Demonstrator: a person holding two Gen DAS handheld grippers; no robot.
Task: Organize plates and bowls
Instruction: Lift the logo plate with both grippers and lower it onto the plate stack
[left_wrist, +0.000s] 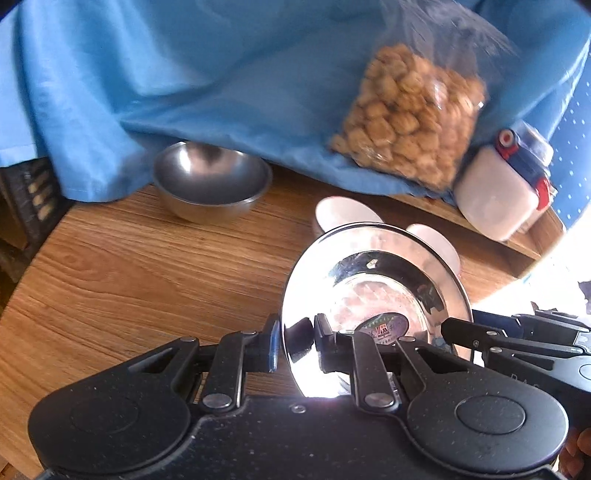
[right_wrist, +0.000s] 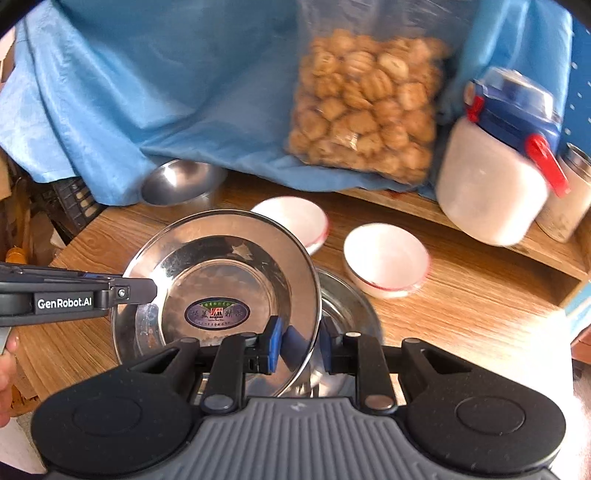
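A shiny steel plate (left_wrist: 376, 291) with an oval sticker in its well is held tilted above the wooden table (left_wrist: 129, 266). My left gripper (left_wrist: 297, 343) is shut on its near rim. My right gripper (left_wrist: 456, 332) grips the opposite rim. In the right wrist view my right gripper (right_wrist: 301, 343) clamps the steel plate (right_wrist: 221, 280) at its right edge, and my left gripper (right_wrist: 147, 290) bites the left edge. A second steel plate (right_wrist: 351, 306) lies on the table underneath. Two white bowls (right_wrist: 295, 218) (right_wrist: 388, 258) stand behind. A steel bowl (left_wrist: 210, 184) sits at the back left.
A blue cloth (left_wrist: 184, 74) drapes over the back, partly over the steel bowl (right_wrist: 177, 181). A bag of biscuits (right_wrist: 365, 107) leans on it. A white jar with a blue lid (right_wrist: 491, 177) stands on a raised wooden ledge (right_wrist: 546, 254) at right. A dark crate (left_wrist: 33, 192) stands beyond the table's left edge.
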